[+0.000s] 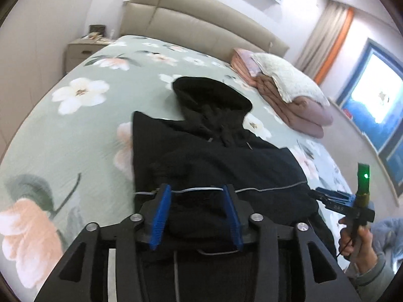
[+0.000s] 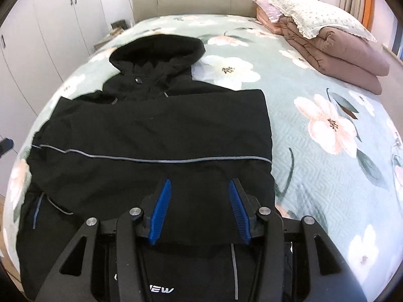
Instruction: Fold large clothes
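Blue pads (image 1: 161, 216) of my left hand-held gripper (image 1: 196, 188) stand apart just above the black jacket (image 1: 214, 156), nothing pinched between them, with the grey piping running across right at their tips. My right hand-held gripper (image 2: 199, 186) is likewise spread wide and level over the jacket's lower half, fingers pointing toward the hood (image 2: 158, 50). From the left wrist view, my right hand (image 1: 357, 241) grips its handle off to the right, beside the jacket's edge. Ahead of both, the jacket lies flat on the floral bed (image 2: 327, 176), sleeves folded in, hood farthest away. A folded quilt (image 2: 352, 58) sits far ahead to the right.
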The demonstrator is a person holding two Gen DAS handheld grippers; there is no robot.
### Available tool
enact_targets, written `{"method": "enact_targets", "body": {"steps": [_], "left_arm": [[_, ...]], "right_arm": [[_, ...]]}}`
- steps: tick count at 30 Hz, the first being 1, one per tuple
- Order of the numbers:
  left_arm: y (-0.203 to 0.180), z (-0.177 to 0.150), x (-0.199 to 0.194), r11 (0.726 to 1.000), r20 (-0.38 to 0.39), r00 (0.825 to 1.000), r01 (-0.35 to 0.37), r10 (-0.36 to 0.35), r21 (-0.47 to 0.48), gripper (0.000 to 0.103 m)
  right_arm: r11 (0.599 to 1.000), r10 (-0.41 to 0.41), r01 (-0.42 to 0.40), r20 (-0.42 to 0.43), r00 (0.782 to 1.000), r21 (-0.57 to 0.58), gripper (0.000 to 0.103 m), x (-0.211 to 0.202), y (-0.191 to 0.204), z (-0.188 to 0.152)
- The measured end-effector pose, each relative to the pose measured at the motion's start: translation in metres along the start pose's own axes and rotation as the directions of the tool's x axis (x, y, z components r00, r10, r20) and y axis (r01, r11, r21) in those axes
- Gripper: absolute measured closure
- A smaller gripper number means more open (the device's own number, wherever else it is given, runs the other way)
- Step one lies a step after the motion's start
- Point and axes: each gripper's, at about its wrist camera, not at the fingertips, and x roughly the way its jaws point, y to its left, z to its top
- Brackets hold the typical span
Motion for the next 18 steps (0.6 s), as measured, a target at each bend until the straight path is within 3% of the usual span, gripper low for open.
{"method": "enact_targets", "body": {"steps": [5,8,13,18], "left_arm": [[0.01,-0.018,0.064,0.999,-0.112,0.993,-0.03,0.025,-0.039,0.059],[0.027,-0.031,0.1,0.998,-0.133,0.991,-0.024,0.016,-0.057,0.06],[0.021,-0.033,0.089,1.0,-0.098,0.995,-0.002,0.002,-0.001,0.059],[0.014,0.001,0.051,0.999,-0.099,0.994,0.039,-0.042,-0.028,0.059]], "right_arm": [[0.999,-0.008,0.011,-0.082,0.997,0.034,0.052,0.045,-0.007,-0.005],[0.999,0.01,-0.011,-0.028,1.0,-0.047,0.049,0.056,-0.004,-0.017],[0.995,0.046,-0.042,0.049,0.998,-0.09,0.048,0.051,-0.006,-0.03],[0.995,0.036,-0.039,-0.035,0.999,-0.087,0.048,0.038,-0.003,-0.01]]}}
